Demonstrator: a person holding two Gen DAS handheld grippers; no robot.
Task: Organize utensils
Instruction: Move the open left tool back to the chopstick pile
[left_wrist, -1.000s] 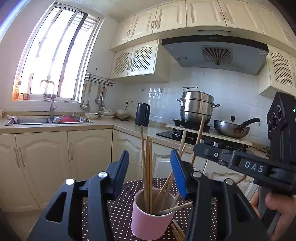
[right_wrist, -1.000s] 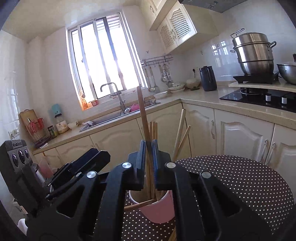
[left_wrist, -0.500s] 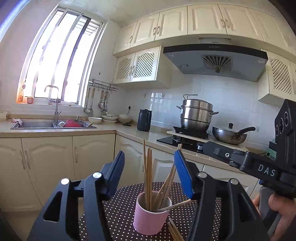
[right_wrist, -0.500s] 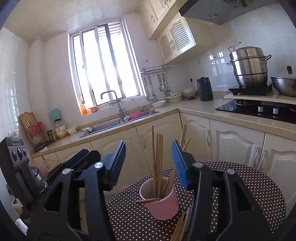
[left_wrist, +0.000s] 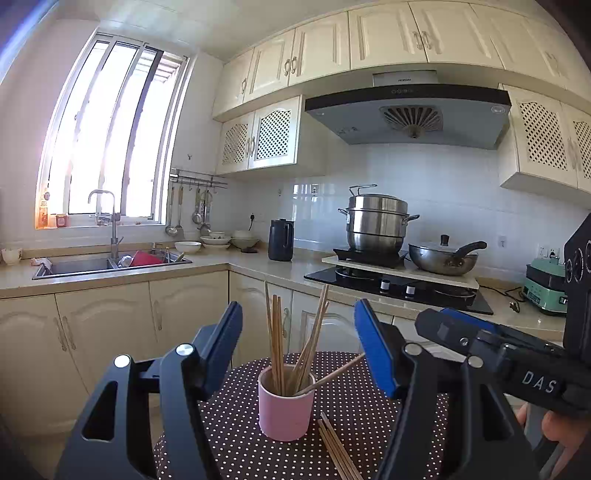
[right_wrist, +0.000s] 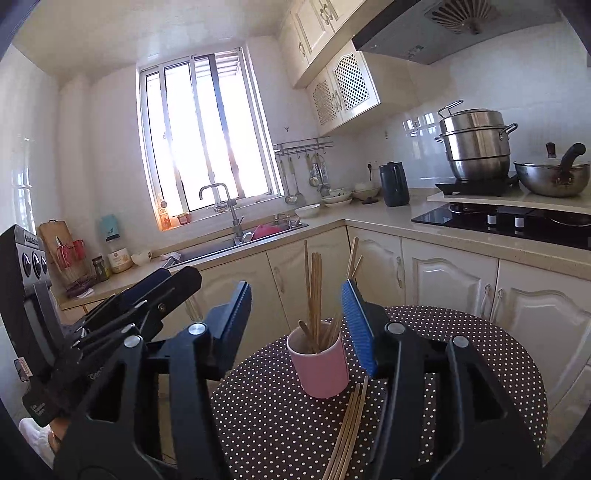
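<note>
A: From the left wrist, our left claw (left_wrist: 298, 339) hangs wide and empty above the pink cup (left_wrist: 286, 404) of chopsticks on the dotted desk (left_wrist: 373, 410).

B: From the right wrist, our right claw (right_wrist: 295, 314) gapes wide too. Loose chopsticks (right_wrist: 349, 428) lie beside the cup; we judge they're next.
</note>
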